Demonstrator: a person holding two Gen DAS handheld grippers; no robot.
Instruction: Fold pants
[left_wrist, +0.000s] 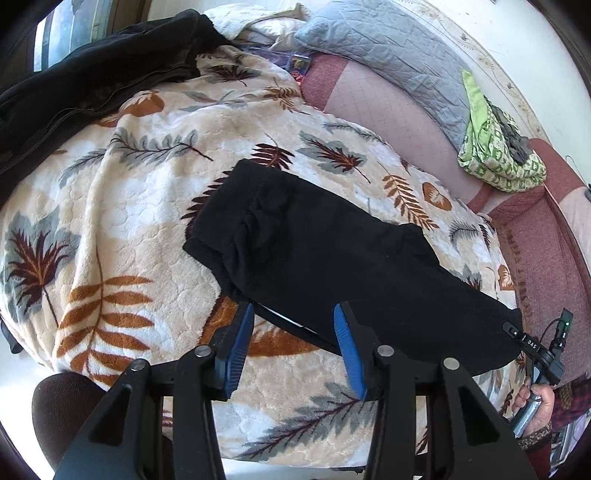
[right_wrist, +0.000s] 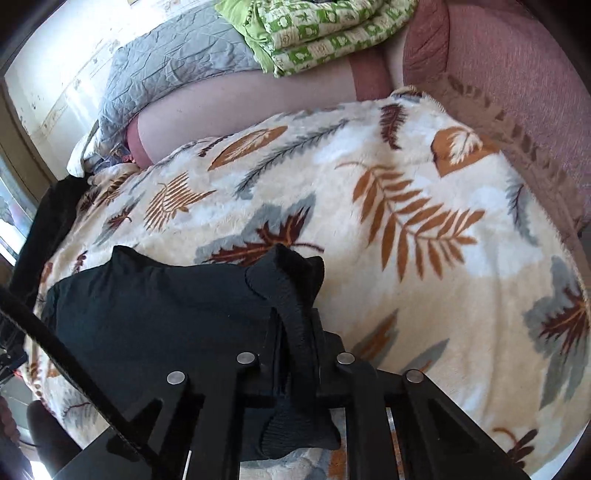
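Observation:
The black pants (left_wrist: 332, 258) lie folded lengthwise on a cream leaf-print blanket (left_wrist: 129, 221), running from the middle toward the lower right. My left gripper (left_wrist: 293, 321) is open, its blue pads (left_wrist: 240, 343) just short of the pants' near edge. My right gripper (right_wrist: 295, 325) is shut on a bunched black end of the pants (right_wrist: 291, 280), which also spread to the left in that view (right_wrist: 155, 314). The right gripper's body and the hand holding it show at the far right of the left wrist view (left_wrist: 543, 354).
A second black garment (left_wrist: 92, 81) lies at the blanket's far left. A grey quilted pillow (left_wrist: 388, 48) and a folded green patterned cloth (left_wrist: 495, 147) rest against the pink sofa back (left_wrist: 388, 110). The blanket (right_wrist: 406, 221) covers the seat.

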